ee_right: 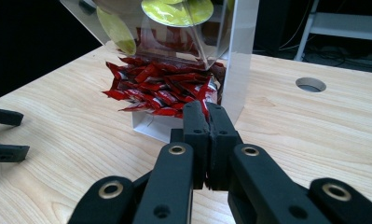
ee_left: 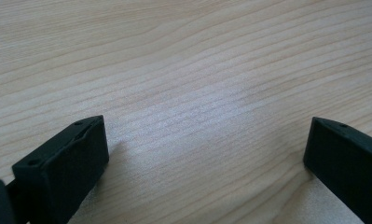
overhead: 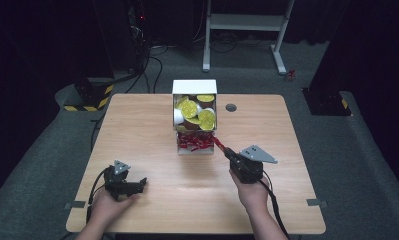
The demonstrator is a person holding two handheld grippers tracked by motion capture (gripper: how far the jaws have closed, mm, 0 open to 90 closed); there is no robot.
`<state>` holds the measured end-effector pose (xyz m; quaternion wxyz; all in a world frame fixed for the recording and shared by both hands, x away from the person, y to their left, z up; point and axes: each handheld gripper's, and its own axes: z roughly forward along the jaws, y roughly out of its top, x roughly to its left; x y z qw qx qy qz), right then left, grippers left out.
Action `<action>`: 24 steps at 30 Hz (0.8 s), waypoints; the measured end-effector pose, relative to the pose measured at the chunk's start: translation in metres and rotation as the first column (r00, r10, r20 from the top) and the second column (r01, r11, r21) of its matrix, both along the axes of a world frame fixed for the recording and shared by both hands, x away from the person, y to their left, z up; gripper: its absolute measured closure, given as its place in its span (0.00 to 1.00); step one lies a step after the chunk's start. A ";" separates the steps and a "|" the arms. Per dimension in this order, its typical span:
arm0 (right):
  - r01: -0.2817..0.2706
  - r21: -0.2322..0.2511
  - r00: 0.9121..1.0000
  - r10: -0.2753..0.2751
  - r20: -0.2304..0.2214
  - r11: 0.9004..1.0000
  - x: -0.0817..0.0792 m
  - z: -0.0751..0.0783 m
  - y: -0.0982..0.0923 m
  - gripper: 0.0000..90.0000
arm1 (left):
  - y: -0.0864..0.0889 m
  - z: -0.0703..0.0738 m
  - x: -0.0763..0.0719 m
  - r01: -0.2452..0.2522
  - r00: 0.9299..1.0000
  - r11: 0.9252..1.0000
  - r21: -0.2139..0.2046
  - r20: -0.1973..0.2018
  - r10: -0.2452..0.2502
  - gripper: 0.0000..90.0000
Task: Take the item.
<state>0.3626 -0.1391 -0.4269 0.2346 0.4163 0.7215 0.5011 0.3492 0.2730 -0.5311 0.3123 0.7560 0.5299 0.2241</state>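
Note:
A white and clear dispenser box (overhead: 194,86) stands at the table's middle back. Its upper part holds yellow-lidded cups (overhead: 197,112) (ee_right: 176,11). Red packets (overhead: 194,142) (ee_right: 160,88) are heaped in its lower front tray. My right gripper (overhead: 228,151) (ee_right: 206,109) is at the tray's right front corner, shut on one red packet (overhead: 219,143) (ee_right: 204,95) that sticks out past its tips toward the heap. My left gripper (overhead: 139,184) (ee_left: 207,154) rests low on the bare wood at the front left, open, with nothing between its jaws.
A round cable hole (overhead: 231,107) (ee_right: 310,84) sits in the wooden table (overhead: 152,130) right of the box. A white metal stand (overhead: 247,22) is on the floor behind the table. The left gripper's fingertips (ee_right: 4,116) show at the left edge of the right gripper view.

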 end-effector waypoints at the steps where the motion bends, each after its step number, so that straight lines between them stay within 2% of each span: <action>1: 0.002 0.005 1.000 -0.002 -0.004 1.000 -0.001 0.000 -0.001 0.99 | 0.000 0.000 0.000 0.000 1.000 1.000 0.000 0.000 0.000 0.00; 13: 0.030 0.027 0.999 -0.030 0.030 0.999 -0.013 0.005 -0.022 0.99 | 0.000 0.000 0.000 0.000 1.000 1.000 0.000 0.000 0.000 0.00; 18: 0.047 0.031 0.998 -0.048 0.034 0.998 -0.014 0.007 -0.031 0.99 | 0.000 0.000 0.000 0.000 1.000 1.000 0.001 0.000 0.000 0.00; 24: 0.070 0.012 0.997 -0.071 0.034 0.997 -0.011 0.006 -0.040 0.99 | 0.000 0.000 0.000 0.000 1.000 1.000 0.000 0.000 0.000 0.00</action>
